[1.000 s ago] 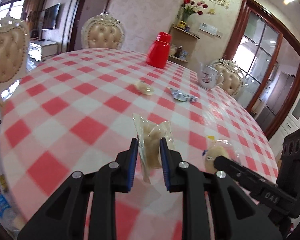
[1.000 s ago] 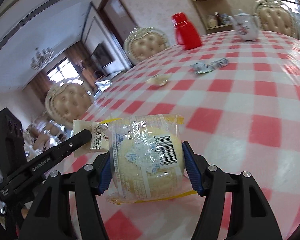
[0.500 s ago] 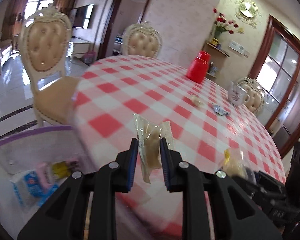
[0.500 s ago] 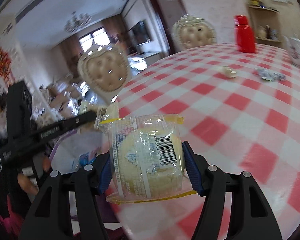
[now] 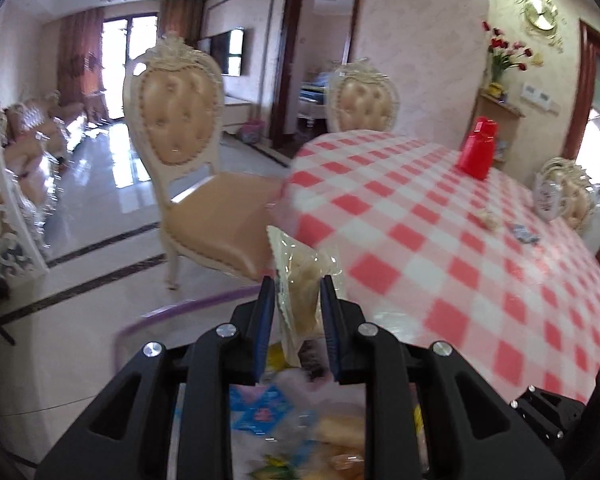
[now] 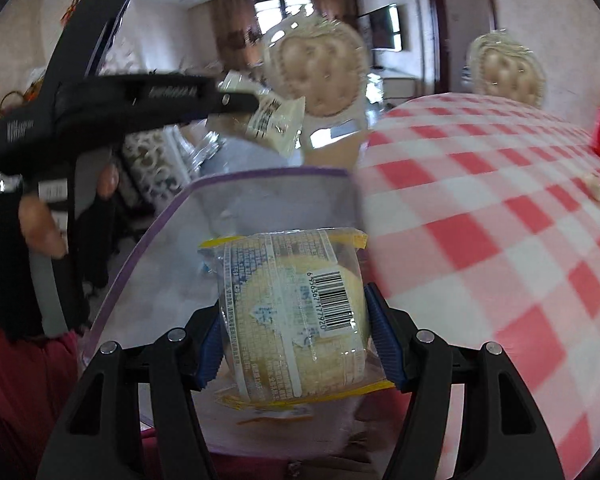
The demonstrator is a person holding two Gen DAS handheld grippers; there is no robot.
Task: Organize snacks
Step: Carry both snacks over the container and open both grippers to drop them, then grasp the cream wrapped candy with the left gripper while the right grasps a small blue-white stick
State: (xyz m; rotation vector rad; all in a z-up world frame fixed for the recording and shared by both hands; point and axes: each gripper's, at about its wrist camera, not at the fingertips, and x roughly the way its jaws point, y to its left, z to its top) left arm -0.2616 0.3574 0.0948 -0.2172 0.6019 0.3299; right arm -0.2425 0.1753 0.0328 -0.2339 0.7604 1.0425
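Our left gripper [image 5: 296,304] clamps a thin snack packet [image 5: 300,276], our right gripper [image 6: 296,332] a wrapped cake [image 6: 296,312], beside the red-checked bench [image 5: 440,240] in an ornate dining room.

My left gripper [image 5: 298,292] and right gripper [image 6: 294,332] are matte black plastic with ribbed blue pads [image 6: 384,344] and silver screws [image 5: 367,329]. White lettering marks the left one's side. I wear a black sleeve [image 6: 0,264] and red clothing [image 6: 16,392].
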